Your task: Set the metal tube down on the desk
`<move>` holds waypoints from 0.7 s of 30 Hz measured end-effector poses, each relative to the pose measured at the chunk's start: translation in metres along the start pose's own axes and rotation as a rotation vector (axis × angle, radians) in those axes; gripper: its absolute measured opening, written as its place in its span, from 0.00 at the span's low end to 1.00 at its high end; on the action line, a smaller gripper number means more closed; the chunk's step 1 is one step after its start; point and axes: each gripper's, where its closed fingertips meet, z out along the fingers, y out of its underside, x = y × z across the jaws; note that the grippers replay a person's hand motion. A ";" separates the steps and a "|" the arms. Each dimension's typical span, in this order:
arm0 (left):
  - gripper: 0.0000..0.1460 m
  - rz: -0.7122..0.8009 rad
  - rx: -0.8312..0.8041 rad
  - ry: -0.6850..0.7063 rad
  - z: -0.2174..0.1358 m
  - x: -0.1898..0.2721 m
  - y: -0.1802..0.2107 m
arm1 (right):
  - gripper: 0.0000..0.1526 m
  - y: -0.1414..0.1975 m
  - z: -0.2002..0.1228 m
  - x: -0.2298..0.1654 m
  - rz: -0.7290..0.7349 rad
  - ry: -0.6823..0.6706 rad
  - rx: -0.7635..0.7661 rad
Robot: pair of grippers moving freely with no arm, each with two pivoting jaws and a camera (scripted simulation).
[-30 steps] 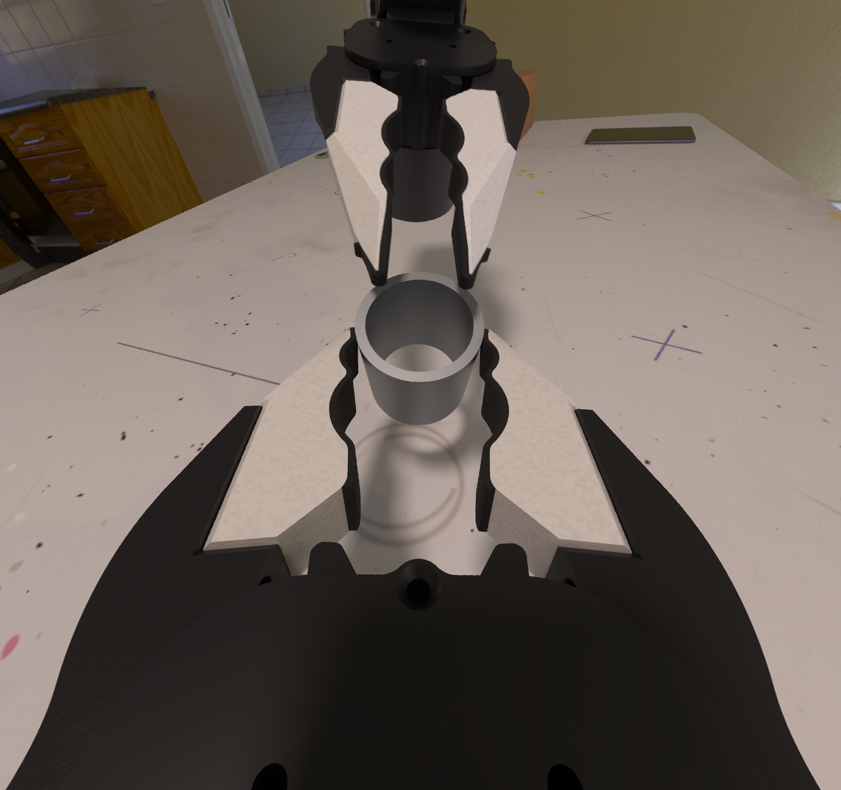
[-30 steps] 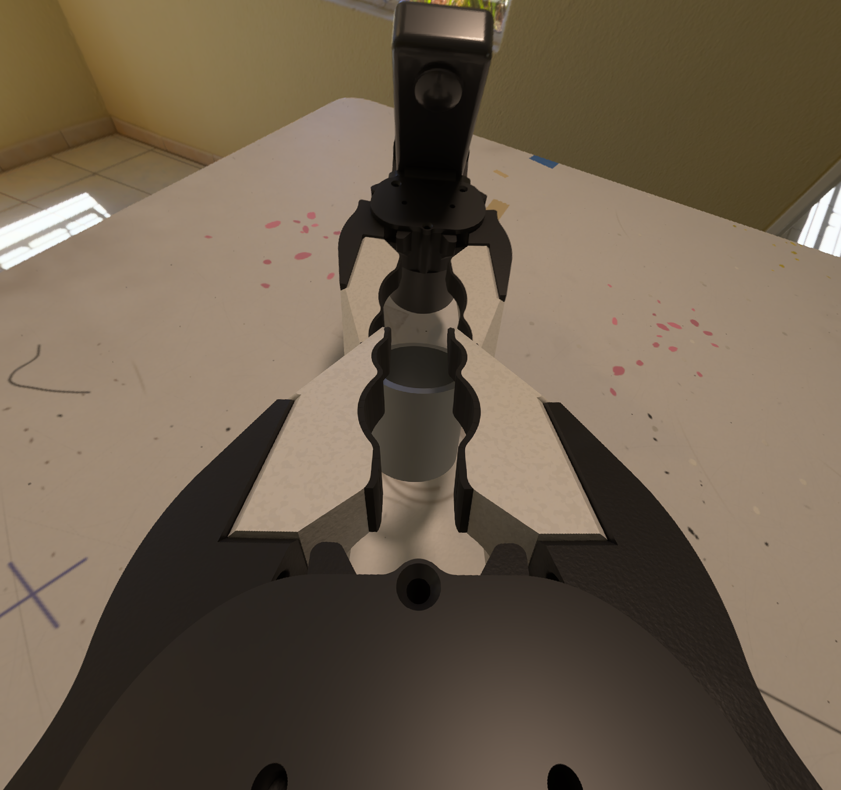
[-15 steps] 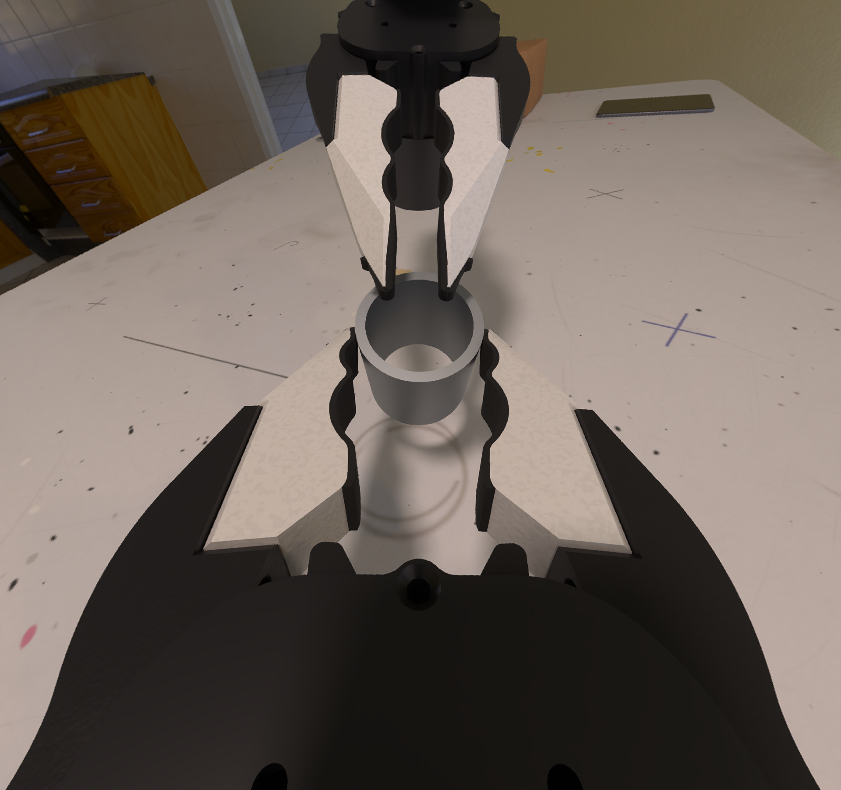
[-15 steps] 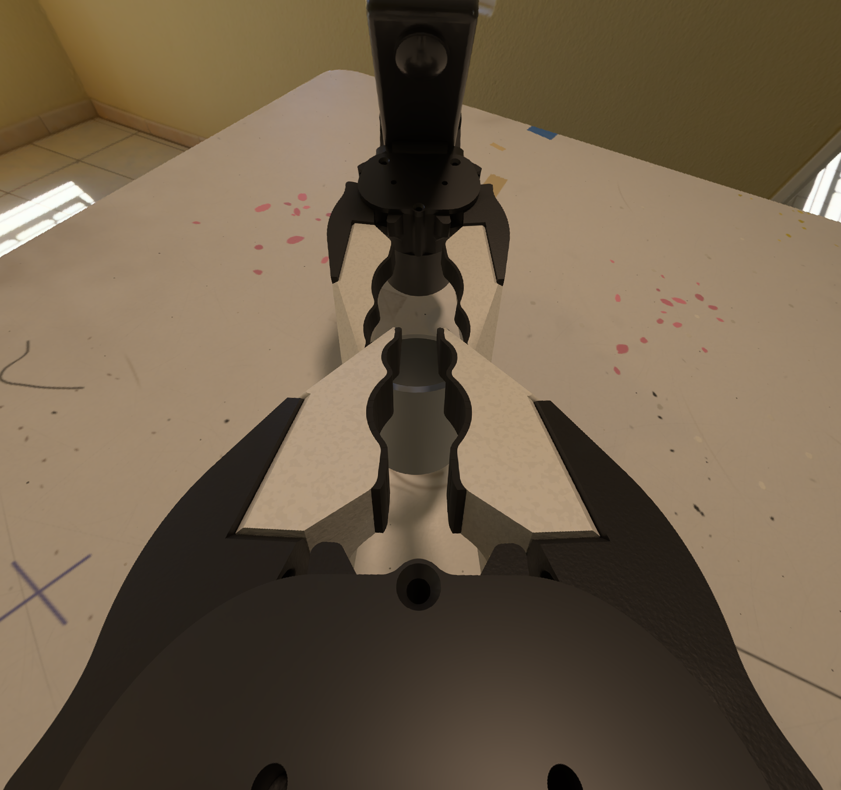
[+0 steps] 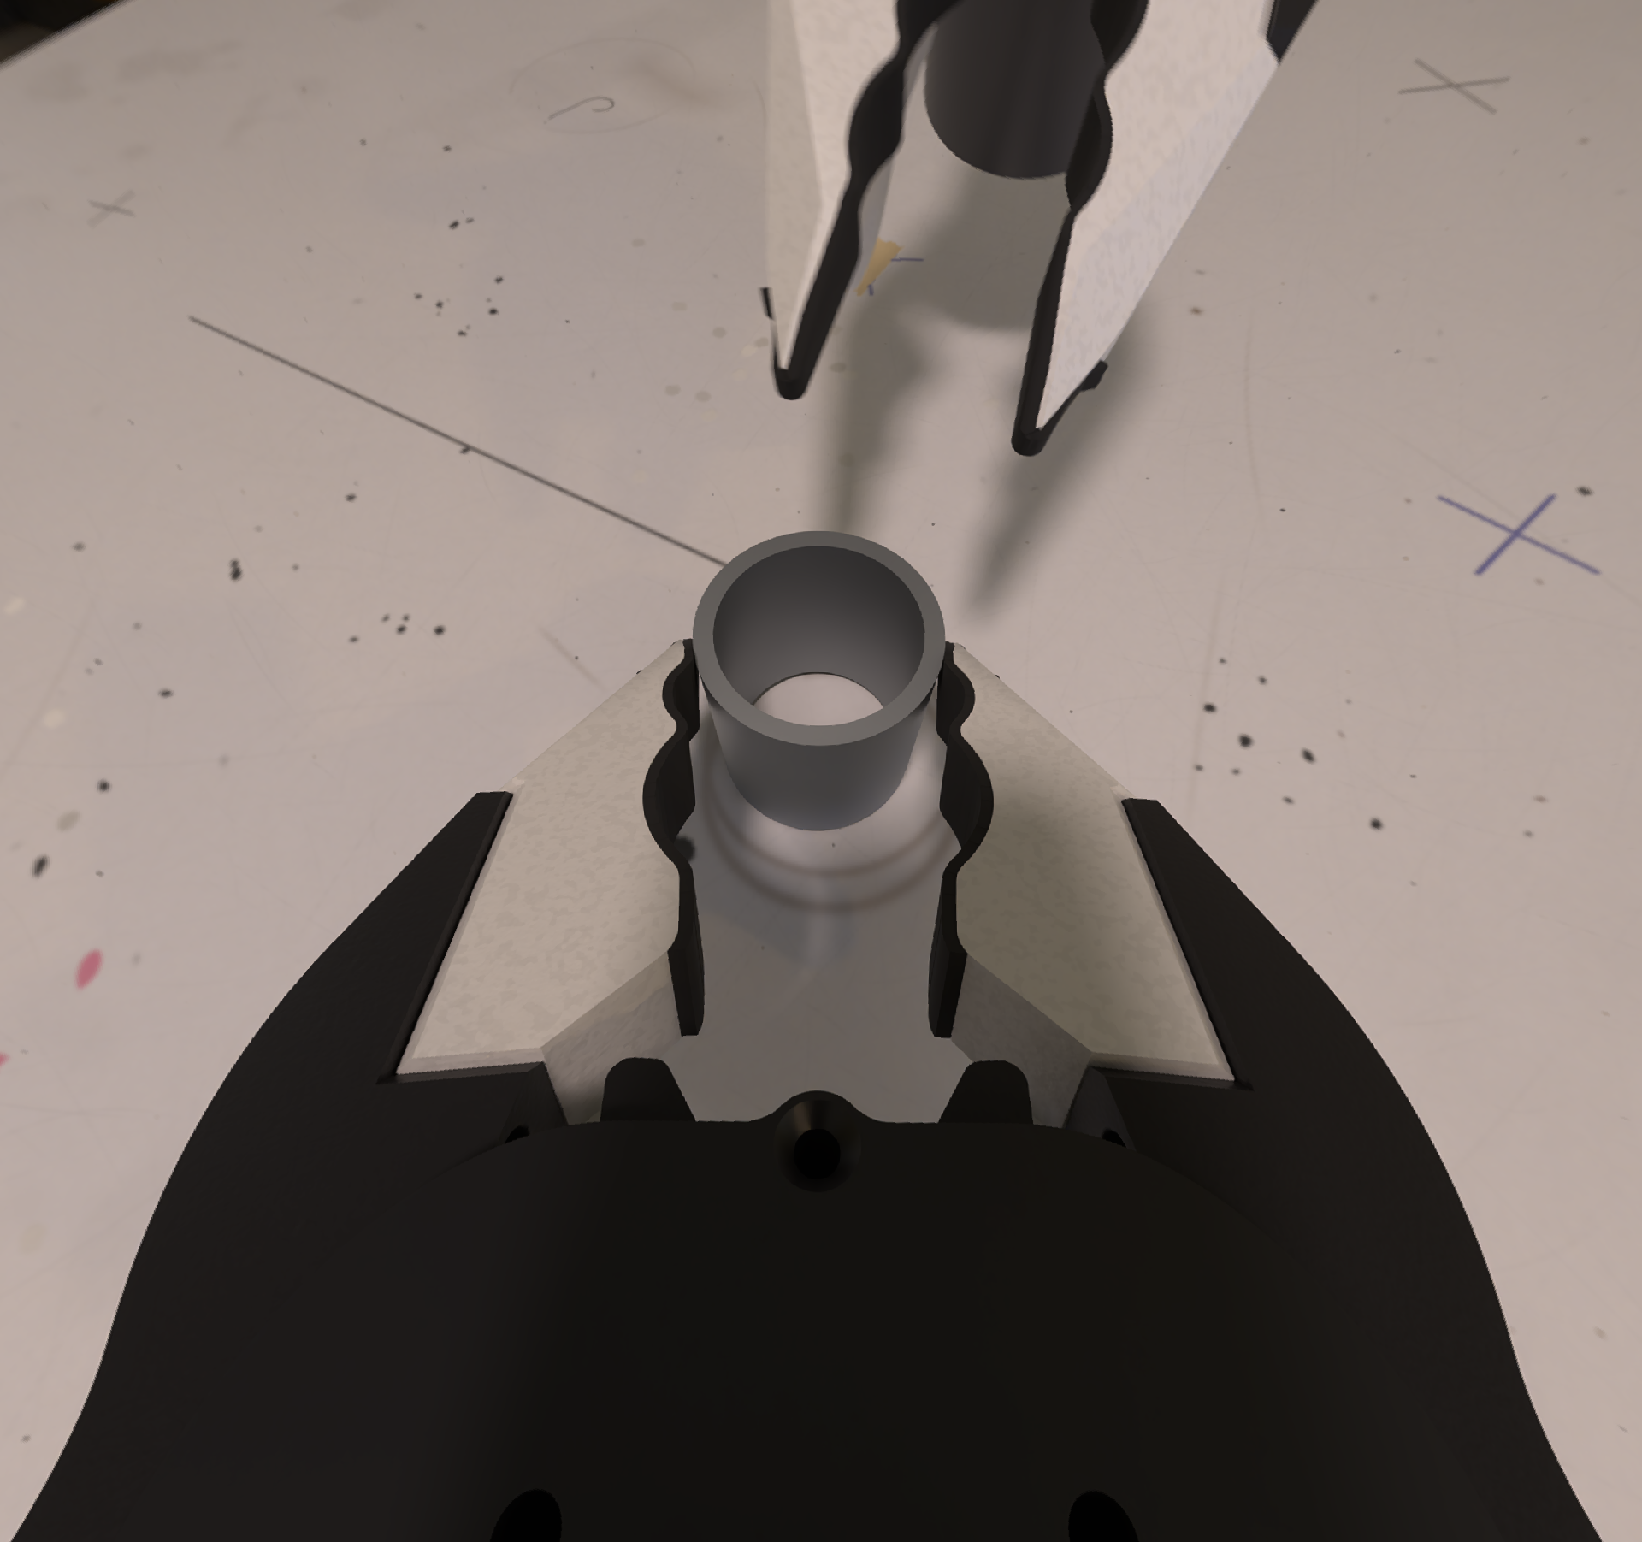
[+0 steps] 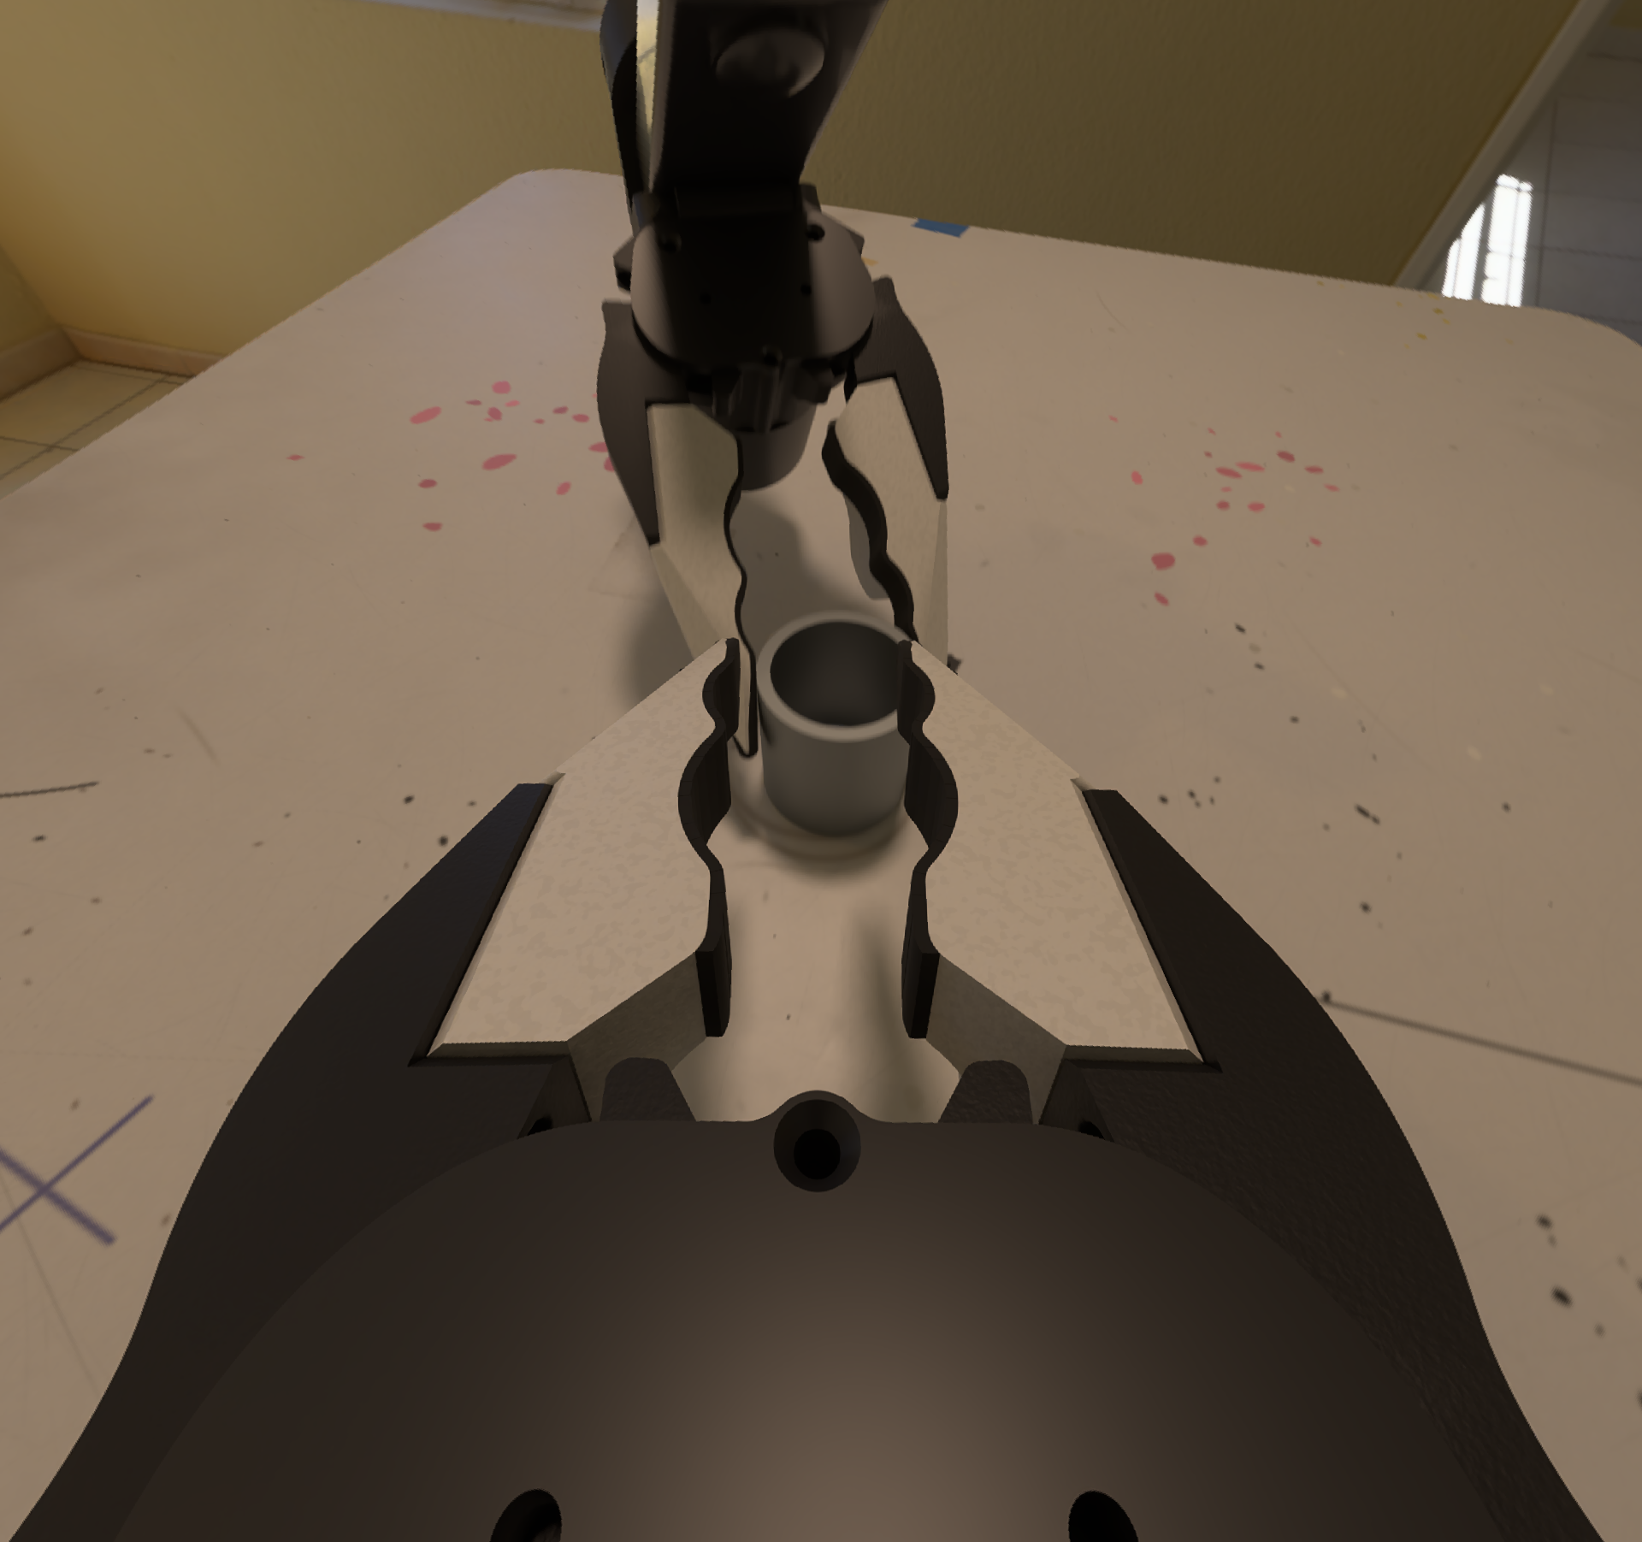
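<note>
Between the left gripper's [image 5: 813, 682] fingertips sits the metal tube [image 5: 816, 682], short, grey, upright, open end up, with its base on the desk [image 5: 355, 522]. Left jaws stand parted about the tube's width, one fingertip [image 5: 680, 682] on each side; whether they touch the tube wall or merely flank it, can't tell. From the right wrist view the tube [image 6: 831, 735] looks to have a thin gap at one finger of that far gripper [image 6: 822, 673], but not sure.

Right gripper [image 5: 906, 415] hangs beyond the tube, facing the left one, tips off the desk and casting shadows on it, well clear of the tube. Its jaws are spread wide and hold nothing. In its own view the tips [image 6: 817, 655] frame the tube without touching it.

Desk is pale and scuffed, with black specks, pink spatter [image 6: 498, 460], a blue cross [image 5: 1519, 535] off to the left gripper's right, and a thin dark line [image 5: 444, 442] to its left.
</note>
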 end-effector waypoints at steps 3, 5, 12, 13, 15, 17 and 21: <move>0.37 -0.045 -0.002 0.028 -0.003 0.000 0.003 | 0.22 0.011 -0.002 -0.002 0.009 0.032 -0.008; 0.39 -0.038 -0.007 0.033 -0.005 0.000 0.004 | 0.22 0.015 -0.004 -0.003 0.013 0.043 -0.003; 0.45 0.018 -0.057 -0.015 -0.008 -0.002 0.014 | 0.21 0.018 -0.007 -0.005 0.012 0.051 0.041; 0.45 0.028 -0.060 -0.023 -0.009 -0.002 0.015 | 0.20 0.018 -0.008 -0.004 0.016 0.052 0.046; 0.46 0.049 -0.068 -0.046 -0.011 -0.004 0.018 | 0.20 0.017 -0.008 -0.004 0.026 0.050 0.051; 0.48 0.076 -0.076 -0.073 -0.013 -0.006 0.020 | 0.20 0.017 -0.008 -0.003 0.036 0.042 0.050; 0.51 0.131 -0.123 -0.142 -0.017 -0.011 0.029 | 0.20 0.018 -0.008 -0.003 0.051 0.031 0.047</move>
